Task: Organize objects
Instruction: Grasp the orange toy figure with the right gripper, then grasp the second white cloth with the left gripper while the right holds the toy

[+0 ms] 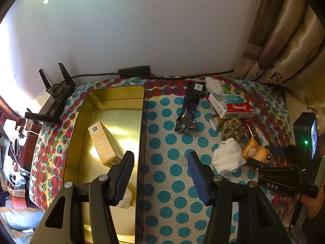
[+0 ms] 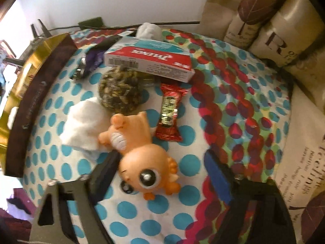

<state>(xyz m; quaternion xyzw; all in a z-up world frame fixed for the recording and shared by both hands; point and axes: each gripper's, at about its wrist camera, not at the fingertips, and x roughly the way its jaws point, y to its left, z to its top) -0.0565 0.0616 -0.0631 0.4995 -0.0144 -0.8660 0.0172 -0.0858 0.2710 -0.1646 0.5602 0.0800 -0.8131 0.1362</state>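
Note:
A gold tin box [image 1: 130,90] lies open on the polka-dot cloth and holds a tan carton [image 1: 104,142] and a small white piece [image 1: 126,200]. My left gripper [image 1: 160,175] is open and empty above the tin's right wall. My right gripper [image 2: 162,174] is open, its fingers on either side of the head of an orange toy animal [image 2: 142,156] that lies on the cloth; the left finger touches the head. The toy also shows in the left wrist view [image 1: 256,152], with the right gripper [image 1: 264,167] at it.
By the toy lie a white cloth [image 2: 85,126], a speckled ball [image 2: 119,89], a red candy wrapper [image 2: 169,113], a Tylenol box [image 2: 150,59] and a dark pouch [image 1: 190,109]. A router [image 1: 54,99] stands at far left, curtains [image 1: 284,40] at right.

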